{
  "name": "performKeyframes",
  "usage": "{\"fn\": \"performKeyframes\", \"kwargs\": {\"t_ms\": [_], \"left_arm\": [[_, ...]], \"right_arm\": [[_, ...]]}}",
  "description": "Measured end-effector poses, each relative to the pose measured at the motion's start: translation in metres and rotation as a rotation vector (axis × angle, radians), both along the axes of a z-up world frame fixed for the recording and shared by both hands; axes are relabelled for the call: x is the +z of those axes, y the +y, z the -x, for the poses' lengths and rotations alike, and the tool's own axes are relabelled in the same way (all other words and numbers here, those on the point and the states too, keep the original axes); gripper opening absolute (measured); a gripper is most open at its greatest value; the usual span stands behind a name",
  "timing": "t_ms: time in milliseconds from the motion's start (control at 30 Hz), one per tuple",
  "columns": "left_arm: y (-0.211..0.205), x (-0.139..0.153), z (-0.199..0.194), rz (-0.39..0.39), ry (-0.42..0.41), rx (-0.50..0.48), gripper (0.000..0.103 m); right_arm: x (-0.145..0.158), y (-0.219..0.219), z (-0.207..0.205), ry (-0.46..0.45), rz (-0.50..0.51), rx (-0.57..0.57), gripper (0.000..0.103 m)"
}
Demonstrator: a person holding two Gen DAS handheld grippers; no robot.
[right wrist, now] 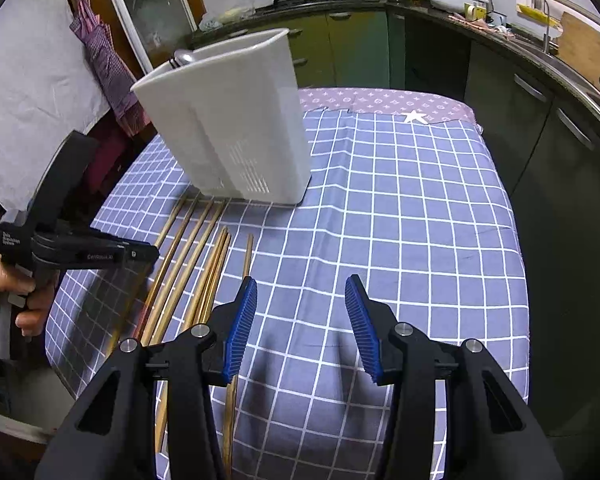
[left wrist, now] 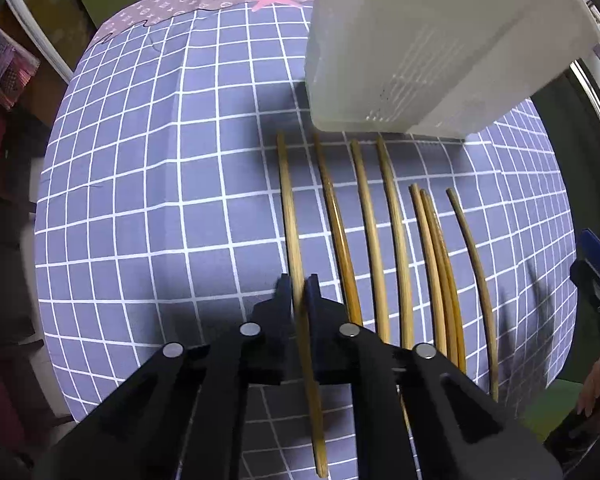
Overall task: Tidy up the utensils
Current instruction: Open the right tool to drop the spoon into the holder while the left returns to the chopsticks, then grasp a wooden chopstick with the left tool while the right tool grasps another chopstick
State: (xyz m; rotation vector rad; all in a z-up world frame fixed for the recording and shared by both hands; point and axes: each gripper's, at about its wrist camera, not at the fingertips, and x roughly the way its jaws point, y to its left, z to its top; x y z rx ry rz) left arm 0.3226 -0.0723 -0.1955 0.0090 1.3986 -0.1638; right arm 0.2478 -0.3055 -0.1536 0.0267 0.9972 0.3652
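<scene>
Seven bamboo chopsticks (left wrist: 364, 220) lie near the table's (left wrist: 140, 200) near edge, before the white utensil holder (left wrist: 420, 40). Your left gripper (left wrist: 299, 284) is clenched on the leftmost chopstick (left wrist: 290, 208); your right gripper (right wrist: 300, 312) hangs released. Next: lift and drop it into the holder.

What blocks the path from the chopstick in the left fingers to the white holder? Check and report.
Nothing visible. The left gripper is shut on the leftmost chopstick; only bare checked cloth lies between it and the utensil holder.

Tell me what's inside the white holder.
In the right wrist view, a metal spoon end pokes above the holder's rim. The opaque walls hide everything lower, so the rest of its contents can't be seen.
</scene>
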Motion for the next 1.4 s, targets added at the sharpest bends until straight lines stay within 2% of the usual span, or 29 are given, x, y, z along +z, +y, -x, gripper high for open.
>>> {"fn": "performKeyframes", "kwargs": {"t_ms": [133, 367, 500, 633, 800, 1067, 1133, 1400], "left_arm": [[-0.002, 0.001, 0.006, 0.014, -0.004, 0.002, 0.007], [0.017, 0.036, 0.028, 0.040, -0.126, -0.001, 0.007], [0.029, 0.061, 0.044, 0.059, -0.213, -0.004, 0.007], [0.039, 0.085, 0.065, 0.070, -0.302, -0.015, 0.007], [0.046, 0.102, 0.087, 0.077, -0.375, -0.035, 0.007], [0.049, 0.112, 0.113, 0.069, -0.452, -0.056, 0.007], [0.050, 0.113, 0.117, 0.077, -0.455, -0.058, 0.007], [0.055, 0.115, 0.126, 0.077, -0.480, -0.066, 0.007]], "right_arm": [[-0.004, 0.008, -0.001, 0.032, 0.015, 0.035, 0.046], [-0.019, 0.035, -0.012, 0.158, 0.057, 0.153, 0.046], [-0.031, 0.052, -0.023, 0.255, 0.066, 0.208, 0.033], [-0.043, 0.068, -0.033, 0.306, 0.117, 0.220, 0.027], [-0.053, 0.085, -0.043, 0.341, 0.159, 0.228, 0.022], [-0.064, 0.103, -0.049, 0.369, 0.244, 0.225, 0.016], [-0.065, 0.104, -0.052, 0.372, 0.251, 0.216, 0.009], [-0.059, 0.098, -0.050, 0.343, 0.214, 0.198, 0.007]]}}
